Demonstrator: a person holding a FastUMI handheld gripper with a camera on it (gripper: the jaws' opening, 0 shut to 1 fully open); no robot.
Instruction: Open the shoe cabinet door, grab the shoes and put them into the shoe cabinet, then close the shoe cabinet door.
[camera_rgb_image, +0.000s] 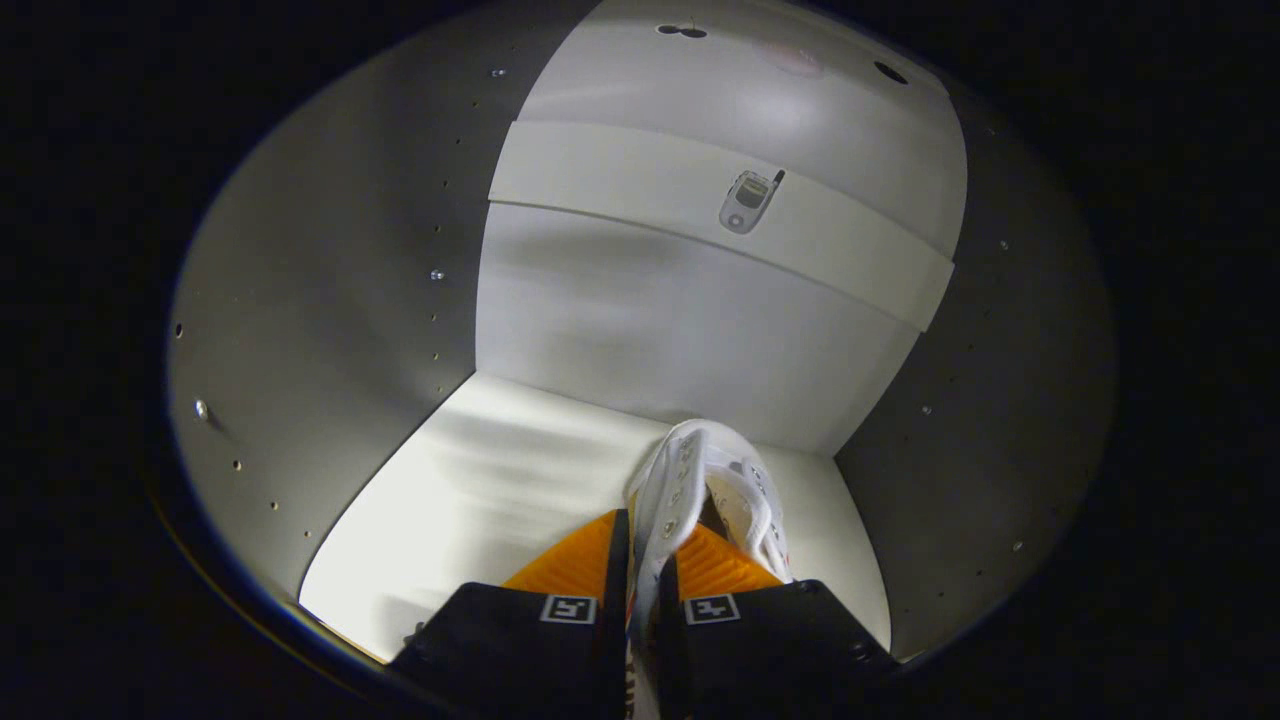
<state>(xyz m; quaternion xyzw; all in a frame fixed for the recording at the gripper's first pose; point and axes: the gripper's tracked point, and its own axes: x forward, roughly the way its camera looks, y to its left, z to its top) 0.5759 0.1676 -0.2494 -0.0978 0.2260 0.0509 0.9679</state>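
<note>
Shoe (700, 480) is already inside the cabinet (320, 300), hanging over the bottom shelf (500, 490) near the back wall, with the gripper (645, 540) fingers clamped tight on its upper edge. I'd lower it until the sole sits flat on the shelf, then let go, not drop it. Can't see the sole or toe at all, the fingers block them, so how high it hangs is a guess. Small object on the rail above, hard to make out.
</note>
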